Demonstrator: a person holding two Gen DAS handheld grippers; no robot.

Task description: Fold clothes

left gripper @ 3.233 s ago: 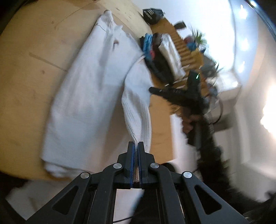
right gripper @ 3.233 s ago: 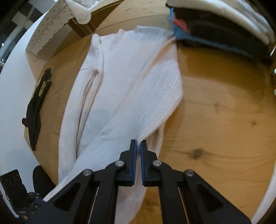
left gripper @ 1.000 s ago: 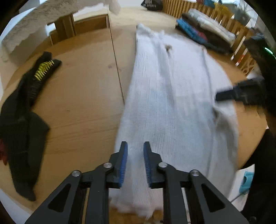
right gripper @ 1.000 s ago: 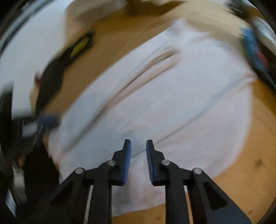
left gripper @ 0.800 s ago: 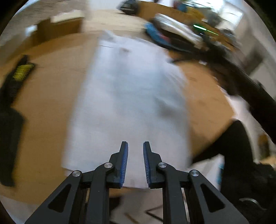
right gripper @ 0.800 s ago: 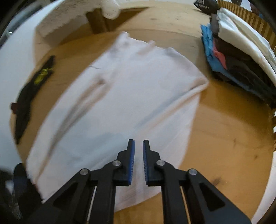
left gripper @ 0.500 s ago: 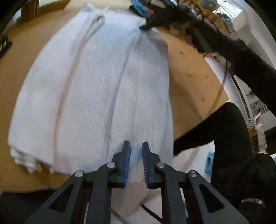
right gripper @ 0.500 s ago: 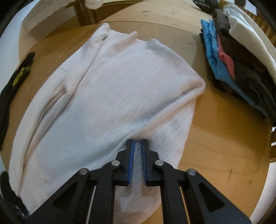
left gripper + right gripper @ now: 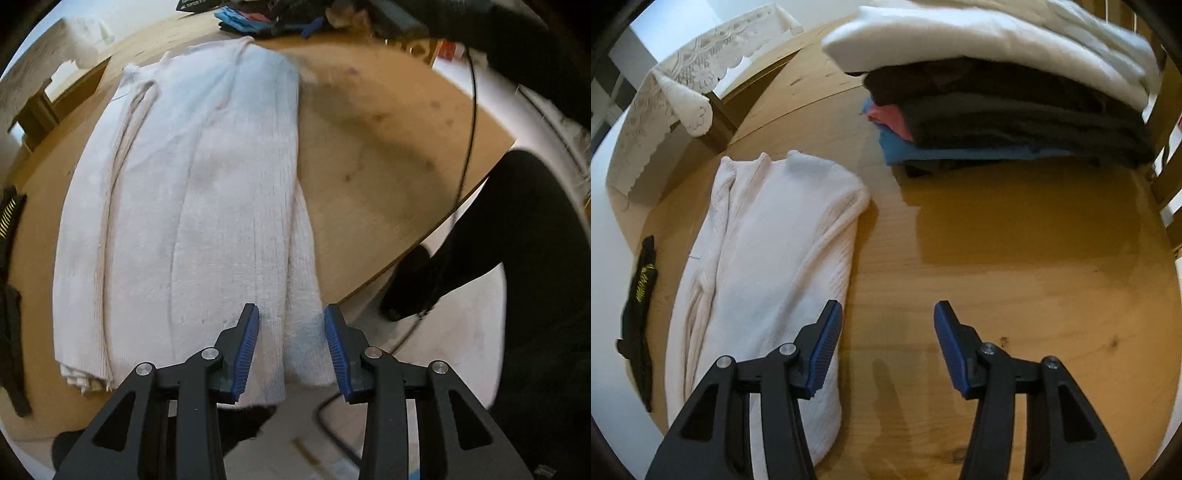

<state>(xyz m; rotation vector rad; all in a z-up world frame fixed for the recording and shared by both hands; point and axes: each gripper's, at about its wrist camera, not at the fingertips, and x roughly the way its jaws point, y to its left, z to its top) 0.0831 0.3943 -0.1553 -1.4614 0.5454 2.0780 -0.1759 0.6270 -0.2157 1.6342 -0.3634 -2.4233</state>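
A white ribbed knit sweater (image 9: 192,192) lies flat on the round wooden table (image 9: 369,155), folded lengthwise into a long strip with its sleeves tucked in. It also shows in the right wrist view (image 9: 768,258). My left gripper (image 9: 291,347) is open and empty above the sweater's hem at the table's near edge. My right gripper (image 9: 888,343) is open and empty above bare wood, just right of the sweater's side edge.
A stack of folded clothes (image 9: 997,96), white on top of dark, pink and blue pieces, sits at the far side. A black garment (image 9: 639,321) lies at the table's left edge. A lace-covered table (image 9: 676,88) stands beyond. The person's dark legs (image 9: 517,277) are right of the table.
Both grippers held the sleeves shut, then let go. Their jaws went from nearly closed to wide open. The right gripper swung right, off the sweater, toward the clothes stack.
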